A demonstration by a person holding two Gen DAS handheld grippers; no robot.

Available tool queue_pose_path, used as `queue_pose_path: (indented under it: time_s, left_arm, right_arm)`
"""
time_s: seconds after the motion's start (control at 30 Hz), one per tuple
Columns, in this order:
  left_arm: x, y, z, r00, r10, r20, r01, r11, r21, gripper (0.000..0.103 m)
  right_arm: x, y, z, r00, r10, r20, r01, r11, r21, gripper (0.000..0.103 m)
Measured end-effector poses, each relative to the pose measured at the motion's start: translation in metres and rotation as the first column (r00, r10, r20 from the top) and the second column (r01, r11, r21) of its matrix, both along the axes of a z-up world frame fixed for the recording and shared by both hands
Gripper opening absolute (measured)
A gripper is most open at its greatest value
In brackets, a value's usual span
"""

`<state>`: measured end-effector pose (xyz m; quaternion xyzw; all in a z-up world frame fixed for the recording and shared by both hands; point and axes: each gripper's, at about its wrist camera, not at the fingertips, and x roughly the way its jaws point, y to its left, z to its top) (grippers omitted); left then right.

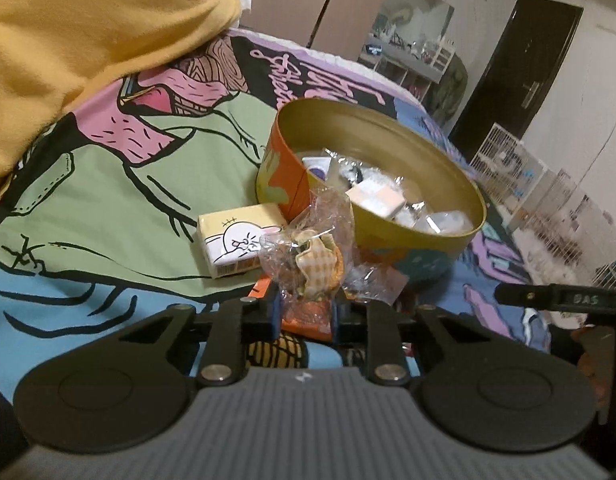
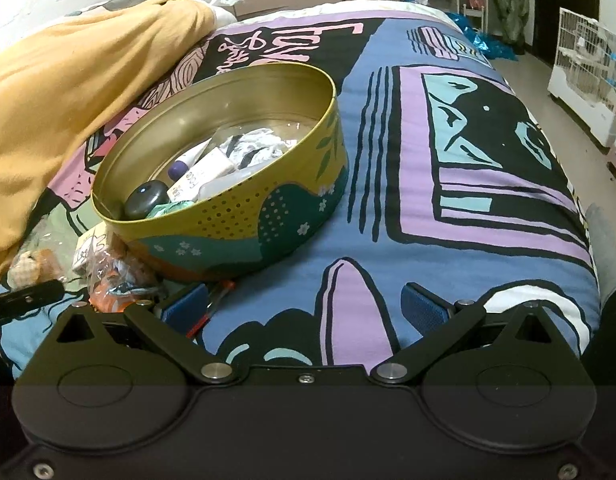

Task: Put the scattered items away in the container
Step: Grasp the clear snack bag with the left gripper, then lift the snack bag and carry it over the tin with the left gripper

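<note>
The left gripper has its blue-padded jaws pressed on a crinkled clear plastic packet with orange and checked contents, just in front of the round yellow metal tin. The right gripper is spread wide over the cartoon-printed bedspread, holding nothing, to the right of the tin. Left of the tin lies a small pale yellow box with a drawn rabbit, touching its wall. Inside the tin, a white tube carries writing too small to read surely. Behind the tin lies a mustard yellow blanket; far behind, a dark door.
</note>
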<state>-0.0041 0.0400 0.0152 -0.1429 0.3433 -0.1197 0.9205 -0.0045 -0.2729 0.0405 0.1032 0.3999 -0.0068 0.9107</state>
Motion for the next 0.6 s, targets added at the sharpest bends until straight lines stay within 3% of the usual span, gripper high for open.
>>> queue_pose_path:
  time_s: [0.6]
  left_arm:
    - [-0.007,0.0,0.022,1.0,0.027,0.009,-0.027,1.0,0.011,0.025]
  right_arm:
    - [0.002,0.0,-0.002,1.0,0.002,-0.007,-0.002,1.0,0.024,0.103]
